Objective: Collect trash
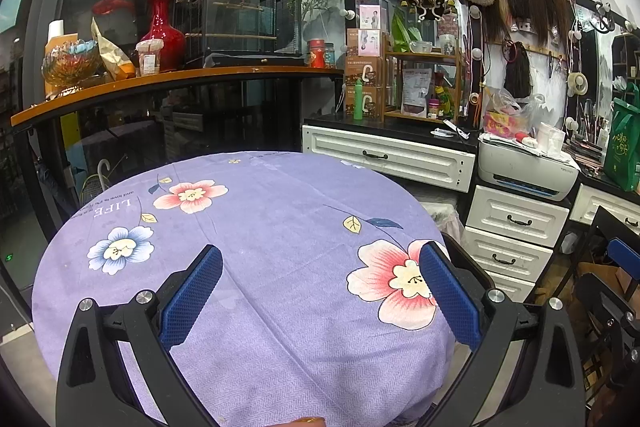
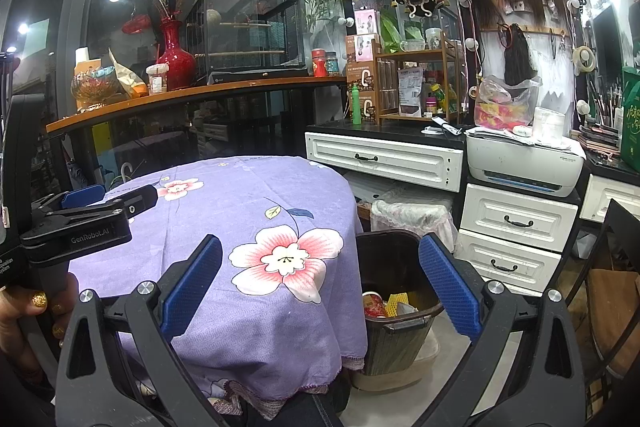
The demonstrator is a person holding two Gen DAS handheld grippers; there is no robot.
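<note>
**Worktop bare, trash already in the bin**

Both tools hover with their blue pads spread wide and nothing between them: the left tool (image 1: 320, 303) over the middle of the round worktop (image 1: 256, 235), the right tool (image 2: 320, 287) straddling the worktop's edge and the trash bin (image 2: 394, 331) on the floor just beside it. The purple floral tablecloth (image 2: 256, 211) shows no litter in either view.

The only trash visible lies inside the bin: a red can (image 2: 374, 305), a yellow foam net (image 2: 398, 301) and what looks like crumpled paper or wrapper, though the bin's shadow makes that last one hard to confirm. By the look of them, all are light. The can is stiff but smooth, so gripping across its body suits best; the foam net is soft and would squash, so pinch its middle gently. Paper would crumple under any squeeze and can be taken at a fold.
</note>
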